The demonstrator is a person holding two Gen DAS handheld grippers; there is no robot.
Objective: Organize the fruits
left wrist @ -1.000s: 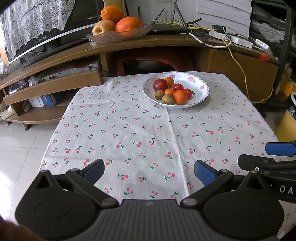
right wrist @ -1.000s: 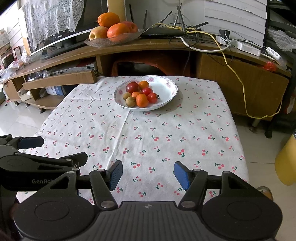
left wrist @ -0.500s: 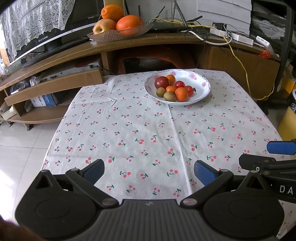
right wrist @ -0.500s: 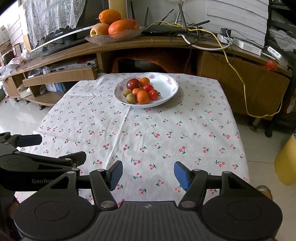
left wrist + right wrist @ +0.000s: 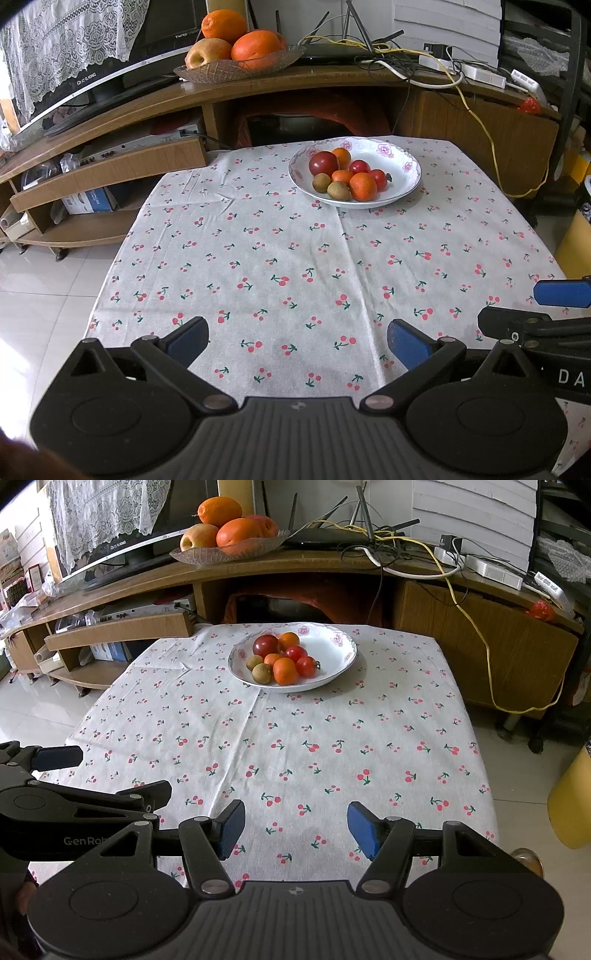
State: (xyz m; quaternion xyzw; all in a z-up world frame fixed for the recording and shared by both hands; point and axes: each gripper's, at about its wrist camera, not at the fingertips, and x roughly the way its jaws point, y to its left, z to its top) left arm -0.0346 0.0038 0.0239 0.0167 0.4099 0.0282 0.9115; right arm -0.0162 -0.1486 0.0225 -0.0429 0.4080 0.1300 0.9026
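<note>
A white floral bowl [image 5: 404, 170] stands at the far side of the table and holds small fruits: a dark red plum [image 5: 323, 163], small oranges [image 5: 363, 186], red cherry tomatoes [image 5: 377, 179] and brown kiwis [image 5: 338, 190]. It also shows in the right wrist view [image 5: 340, 655]. My left gripper [image 5: 297, 341] is open and empty over the near table edge. My right gripper [image 5: 295, 829] is open and empty, also at the near edge, to the right of the left one.
The table wears a cherry-print cloth [image 5: 295, 258]. Behind it a wooden TV stand [image 5: 110, 107] carries a glass dish with big oranges and an apple [image 5: 240, 48], a TV and tangled cables [image 5: 406, 70]. A yellow bin [image 5: 570, 805] stands on the floor at right.
Both grippers have moved slightly forward toward the bowl; the bowl looks a little closer and lower in view. The jaws stay open.
</note>
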